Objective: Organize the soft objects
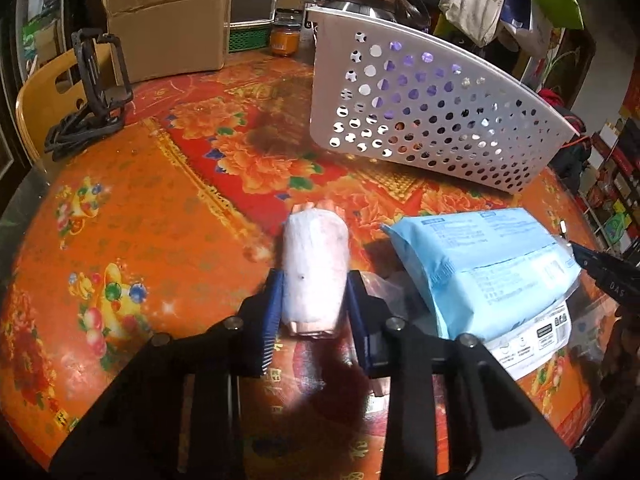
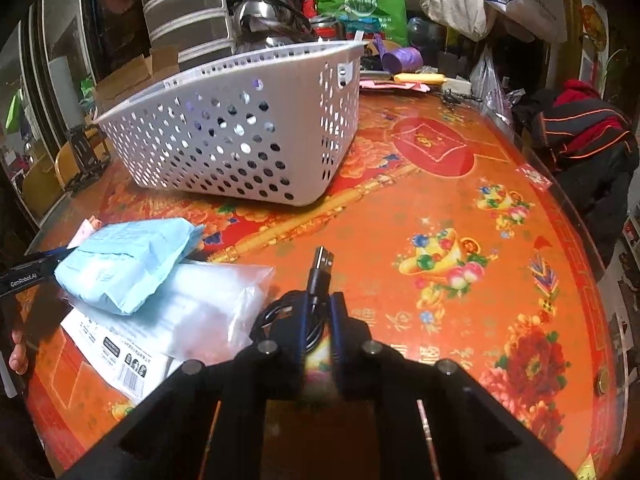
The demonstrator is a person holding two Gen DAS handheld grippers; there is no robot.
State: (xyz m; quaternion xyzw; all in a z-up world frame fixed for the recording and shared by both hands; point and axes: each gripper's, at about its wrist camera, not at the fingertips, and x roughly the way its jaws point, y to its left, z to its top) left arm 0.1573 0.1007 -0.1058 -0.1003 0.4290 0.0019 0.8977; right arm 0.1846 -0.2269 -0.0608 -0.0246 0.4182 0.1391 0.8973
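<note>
Your left gripper (image 1: 314, 292) has its blue pads pressed on both sides of the white roll (image 1: 314, 256), a soft bundle in clear wrap that lies on the table (image 1: 160, 208) just left of the blue pack (image 1: 480, 264). Your right gripper (image 2: 318, 316) is nearly closed on the black cable (image 2: 316, 280), whose metal plug sticks out past the fingertips while the loose coil bunches to the left of the jaws, beside the clear bag (image 2: 208, 304) under the blue pack.

Both grips look set, so the step in hand is likely the lift and carry to the white basket (image 1: 432, 116), which stands behind the items with its holed wall facing you.

- Lift the roll straight up before you move it forward; it is squashy, so it may sag or slip out the front if you tilt the gripper further down.
- Keep the squeeze steady. Pressing harder probably only deforms the roll.
- Raise the cable high enough that the hanging coil clears the clear bag and the basket rim, or it may snag and drag the packs.
- Bring each hand over the rim from above, not against the wall, since the basket looks light and could slide.
- Let go only once the item is inside the basket and low.
</note>
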